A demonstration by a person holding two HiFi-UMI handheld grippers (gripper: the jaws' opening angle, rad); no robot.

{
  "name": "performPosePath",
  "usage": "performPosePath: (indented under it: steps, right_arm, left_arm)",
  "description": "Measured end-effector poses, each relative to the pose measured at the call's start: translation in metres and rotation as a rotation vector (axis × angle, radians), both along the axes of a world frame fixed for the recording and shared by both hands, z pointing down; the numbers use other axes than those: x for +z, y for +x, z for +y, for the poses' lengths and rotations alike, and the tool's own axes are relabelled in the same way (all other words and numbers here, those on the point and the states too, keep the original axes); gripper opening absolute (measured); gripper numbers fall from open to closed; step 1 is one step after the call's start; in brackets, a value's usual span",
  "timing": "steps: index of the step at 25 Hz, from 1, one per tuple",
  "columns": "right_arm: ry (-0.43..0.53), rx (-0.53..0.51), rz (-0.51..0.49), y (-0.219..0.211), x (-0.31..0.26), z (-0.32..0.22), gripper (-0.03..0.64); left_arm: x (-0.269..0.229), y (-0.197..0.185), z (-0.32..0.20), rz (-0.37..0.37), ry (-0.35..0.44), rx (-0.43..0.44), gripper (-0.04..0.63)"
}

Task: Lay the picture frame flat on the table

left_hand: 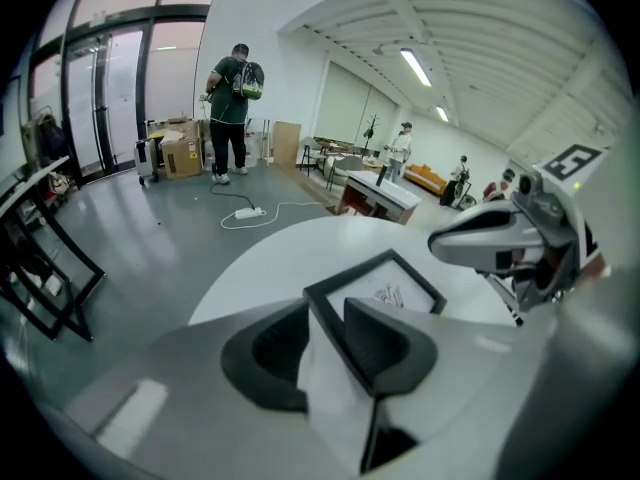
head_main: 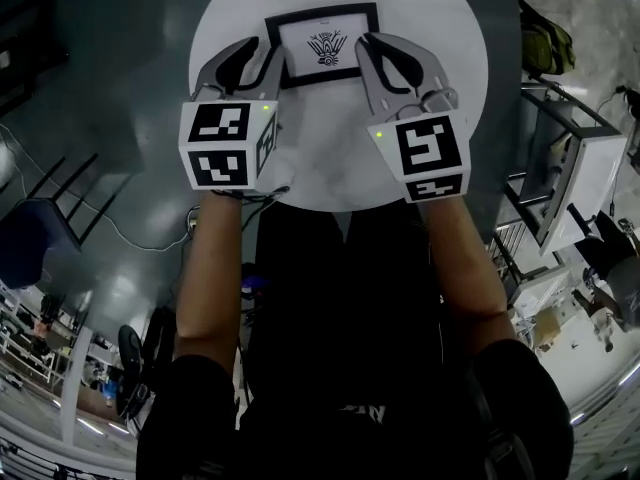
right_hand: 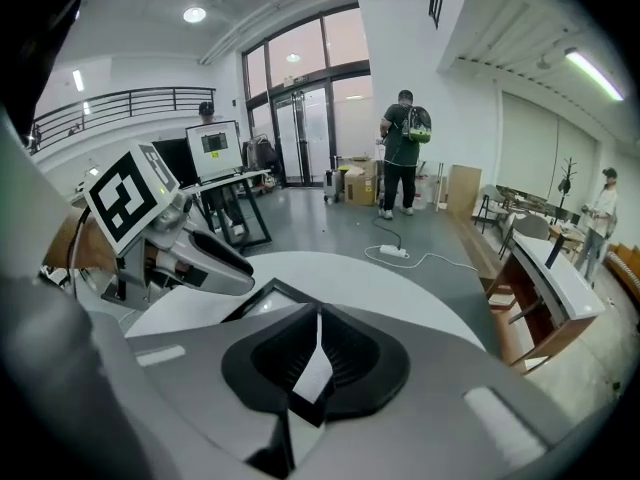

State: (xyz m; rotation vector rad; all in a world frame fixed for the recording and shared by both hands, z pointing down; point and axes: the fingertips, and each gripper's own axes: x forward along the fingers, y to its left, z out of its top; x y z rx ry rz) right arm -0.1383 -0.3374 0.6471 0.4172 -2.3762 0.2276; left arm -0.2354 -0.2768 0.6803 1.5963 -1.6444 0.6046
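I'm holding both grippers low over the near half of the round white table [head_main: 330,163], one at each side of the picture frame [head_main: 328,43]. The left gripper [left_hand: 322,318] is sitting at the frame's left side with its jaws spread a little. The black left border is running between them, close against the right-hand jaw, and a strip of white tabletop is showing on the other side. The right gripper [right_hand: 315,353] is at the frame's right side. Its jaws are pressing almost together, leaving only a thin slit with a dark bit of the frame's edge caught at its near end. The frame itself appears to be lying flat and face up, its small dark drawing on white showing inside the black border. Farther off, a power strip [left_hand: 248,213] and its cable are trailing over the grey floor. Beyond that, a person wearing a backpack [left_hand: 230,93] is standing beside cardboard boxes [left_hand: 180,153] near the glass doors.
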Motion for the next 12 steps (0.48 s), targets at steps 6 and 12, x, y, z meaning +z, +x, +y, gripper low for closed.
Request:
performPosePath:
  steps: [6, 12]
  right_arm:
    - [0.037, -0.009, -0.085, -0.030, -0.081, 0.003, -0.002]
    - [0.108, 0.014, -0.173, -0.053, -0.181, -0.002, -0.002]
  left_arm:
    - [-0.079, -0.015, -0.008, 0.000, 0.106, 0.017, 0.073]
    - [-0.182, -0.027, -0.012, -0.008, 0.256, 0.065, 0.016]
